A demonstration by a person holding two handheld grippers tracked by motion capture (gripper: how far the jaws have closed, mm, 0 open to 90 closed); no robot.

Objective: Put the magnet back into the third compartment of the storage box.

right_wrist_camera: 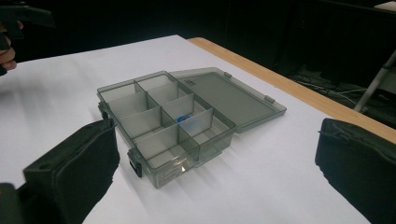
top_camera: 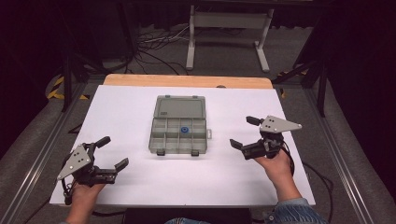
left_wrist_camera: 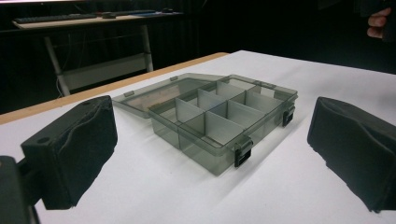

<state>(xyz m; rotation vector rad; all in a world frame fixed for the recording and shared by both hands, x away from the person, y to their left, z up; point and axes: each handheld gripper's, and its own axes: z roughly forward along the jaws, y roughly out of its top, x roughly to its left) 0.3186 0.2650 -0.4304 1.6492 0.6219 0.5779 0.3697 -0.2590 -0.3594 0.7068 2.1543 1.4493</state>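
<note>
We held the left gripper (top_camera: pixel 111 153) and the right gripper (top_camera: pixel 243 132) with jaws spread wide and nothing between them. The grey compartment box (top_camera: pixel 179 132) sat mid-table on the white sheet (top_camera: pixel 121 112), lid laid open behind it (a small blue piece (top_camera: pixel 185 129) inside one cell).

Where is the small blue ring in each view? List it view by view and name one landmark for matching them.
High view: the blue ring lies in a middle compartment of the organizer box, just below the open lid.
Left gripper view: a divider of the box hides that compartment's floor, so the ring cannot be made out.
Right gripper view: the ring lies in a central compartment, near the lid.
Shared landmark: the lid lying open and flat.
</note>
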